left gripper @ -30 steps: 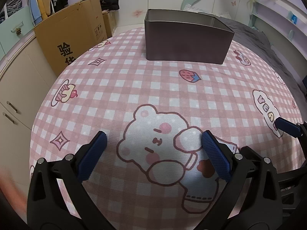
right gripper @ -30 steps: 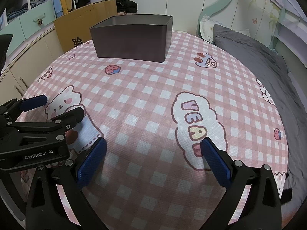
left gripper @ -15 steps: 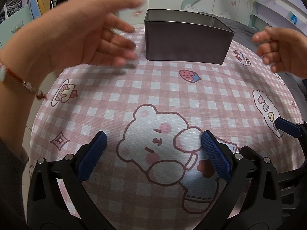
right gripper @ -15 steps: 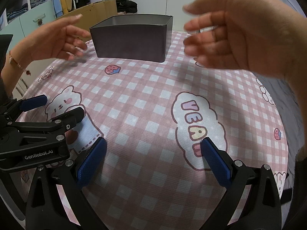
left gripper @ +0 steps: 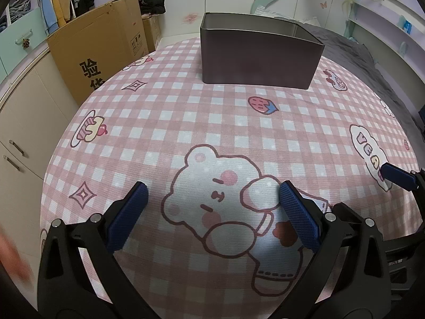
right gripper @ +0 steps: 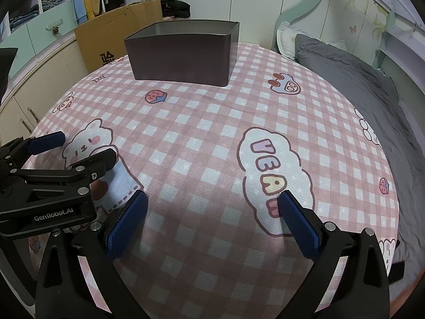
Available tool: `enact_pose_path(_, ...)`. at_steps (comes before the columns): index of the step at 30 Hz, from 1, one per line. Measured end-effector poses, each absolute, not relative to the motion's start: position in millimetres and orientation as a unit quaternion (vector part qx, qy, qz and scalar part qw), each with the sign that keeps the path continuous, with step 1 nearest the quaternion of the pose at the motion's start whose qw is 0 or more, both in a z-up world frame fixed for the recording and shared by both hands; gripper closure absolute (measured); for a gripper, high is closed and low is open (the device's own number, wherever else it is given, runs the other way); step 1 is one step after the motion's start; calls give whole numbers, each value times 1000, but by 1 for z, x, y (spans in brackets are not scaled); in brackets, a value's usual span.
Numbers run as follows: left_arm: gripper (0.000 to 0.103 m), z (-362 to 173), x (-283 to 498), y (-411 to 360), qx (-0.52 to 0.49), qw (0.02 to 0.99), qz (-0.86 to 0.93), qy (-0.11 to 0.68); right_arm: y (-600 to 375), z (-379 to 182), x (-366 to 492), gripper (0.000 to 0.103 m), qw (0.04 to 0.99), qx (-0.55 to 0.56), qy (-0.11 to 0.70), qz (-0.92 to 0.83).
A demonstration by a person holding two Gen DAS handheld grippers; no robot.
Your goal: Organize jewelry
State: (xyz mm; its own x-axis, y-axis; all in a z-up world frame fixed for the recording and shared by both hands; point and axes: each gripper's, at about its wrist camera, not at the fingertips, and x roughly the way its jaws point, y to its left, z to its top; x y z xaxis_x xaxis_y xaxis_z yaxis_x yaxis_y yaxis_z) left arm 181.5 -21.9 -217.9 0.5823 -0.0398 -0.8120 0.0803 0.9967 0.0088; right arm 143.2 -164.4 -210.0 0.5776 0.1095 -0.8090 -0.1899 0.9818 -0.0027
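A dark grey open rectangular box (left gripper: 259, 58) stands at the far side of the pink checked tablecloth (left gripper: 212, 122); it also shows in the right wrist view (right gripper: 183, 55). Its inside is hidden from here. No jewelry shows in either view. My left gripper (left gripper: 213, 211) is open and empty, low over the bear print near the front edge. My right gripper (right gripper: 212, 222) is open and empty, low over the cloth to its right. The left gripper also shows in the right wrist view (right gripper: 79, 150), and one blue pad of the right gripper (left gripper: 397, 176) shows at the left view's right edge.
A large cardboard box (left gripper: 98, 45) stands beyond the table's left edge, by cream cabinets (left gripper: 24, 111). A bed with grey bedding (right gripper: 358, 87) lies to the right. A blurred skin-coloured shape (left gripper: 10, 252) is at the lower left edge.
Two bare hands that hovered over the table half a second ago have left the view. Both grippers and the box have not moved.
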Motion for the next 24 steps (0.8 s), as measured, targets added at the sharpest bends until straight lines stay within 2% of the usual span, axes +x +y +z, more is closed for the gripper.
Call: enact_pose_path(24,6,-218,181,-23,22,889,-34,456,-165,-210,143,8,887,-45,452,85)
